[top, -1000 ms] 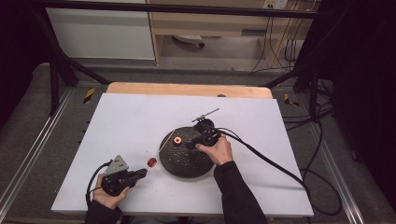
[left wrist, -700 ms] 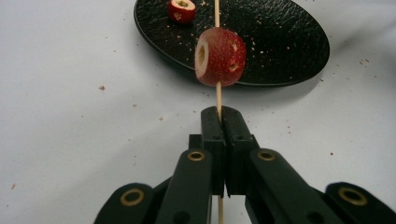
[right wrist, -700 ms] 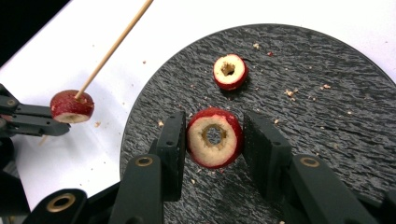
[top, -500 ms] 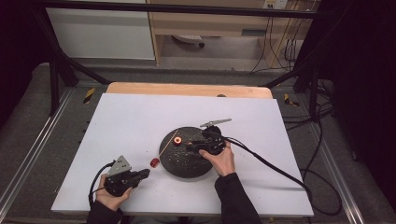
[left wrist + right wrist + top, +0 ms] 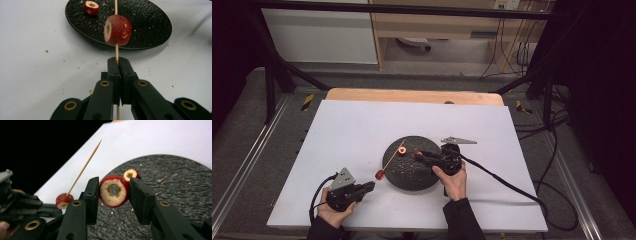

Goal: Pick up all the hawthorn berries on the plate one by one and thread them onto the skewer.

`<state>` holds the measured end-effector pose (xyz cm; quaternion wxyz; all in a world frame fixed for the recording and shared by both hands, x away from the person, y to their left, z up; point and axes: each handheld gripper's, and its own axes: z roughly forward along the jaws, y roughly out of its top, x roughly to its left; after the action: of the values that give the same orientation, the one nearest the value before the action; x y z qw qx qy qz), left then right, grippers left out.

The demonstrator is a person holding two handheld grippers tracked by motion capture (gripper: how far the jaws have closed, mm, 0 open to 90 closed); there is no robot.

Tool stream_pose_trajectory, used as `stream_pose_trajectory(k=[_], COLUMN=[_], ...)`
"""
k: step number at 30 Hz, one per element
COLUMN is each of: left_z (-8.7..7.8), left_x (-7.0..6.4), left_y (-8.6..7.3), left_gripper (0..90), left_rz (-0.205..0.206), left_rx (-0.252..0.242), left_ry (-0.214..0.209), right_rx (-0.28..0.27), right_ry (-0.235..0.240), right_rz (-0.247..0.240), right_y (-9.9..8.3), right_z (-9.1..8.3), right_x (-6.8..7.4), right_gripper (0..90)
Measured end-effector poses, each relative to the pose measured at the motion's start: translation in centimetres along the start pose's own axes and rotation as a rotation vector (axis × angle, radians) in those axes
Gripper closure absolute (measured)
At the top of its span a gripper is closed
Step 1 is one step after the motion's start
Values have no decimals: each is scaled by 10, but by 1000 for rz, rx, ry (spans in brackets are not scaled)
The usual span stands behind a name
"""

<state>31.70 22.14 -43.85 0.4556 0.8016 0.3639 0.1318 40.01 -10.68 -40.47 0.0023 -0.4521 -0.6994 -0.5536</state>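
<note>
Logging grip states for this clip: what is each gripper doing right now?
Left gripper: shut on the skewer, one fruit piece threaded.
Right gripper: shut on a cored fruit piece.

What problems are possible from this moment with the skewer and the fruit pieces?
The skewer is thin and the left gripper clamps just its end, so it may bend or swing when the next piece is pushed on. The cored fruit piece in the right gripper may slip or miss the tip.

Three cored red fruits [image 5: 114, 191], one wooden skewer [image 5: 116, 52], one black plate [image 5: 409, 181], two tools, left [image 5: 368, 186] and right [image 5: 421, 155].
</note>
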Motion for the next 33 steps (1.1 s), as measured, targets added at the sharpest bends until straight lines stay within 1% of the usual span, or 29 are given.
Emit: stream_pose_trajectory(k=[5, 7, 8, 9, 12, 21, 26, 32, 33], left_z=[1, 1, 1, 1, 2, 4, 6, 10, 10], left_x=[-1, -2, -2, -2, -3, -9, -13, -19, -20], left_y=[0, 1, 1, 1, 1, 2, 3, 7, 8], left_gripper=[887, 887, 887, 887, 887, 887, 887, 887, 887], left_rz=[-1, -1, 0, 2, 0, 2, -15, -17, -18], left_rx=[-4, -7, -8, -9, -13, -26, -41, -55, -57], left_ry=[4, 1, 2, 2, 3, 6, 3, -1, 0], right_rx=[-104, -138, -151, -169, -215, -326, -375, -439, -452], right_ry=[6, 4, 8, 9, 21, 36, 49, 52, 48], right_rz=[29, 36, 47, 46, 65, 121, 151, 168, 163], right_y=[-1, 0, 1, 1, 4, 11, 14, 15, 15], right_z=[-3, -3, -3, -3, -3, 0, 1, 4, 5], right_x=[0, 0, 1, 1, 1, -3, -5, -7, -8], right_gripper=[615, 615, 615, 616, 615, 616, 616, 616, 616])
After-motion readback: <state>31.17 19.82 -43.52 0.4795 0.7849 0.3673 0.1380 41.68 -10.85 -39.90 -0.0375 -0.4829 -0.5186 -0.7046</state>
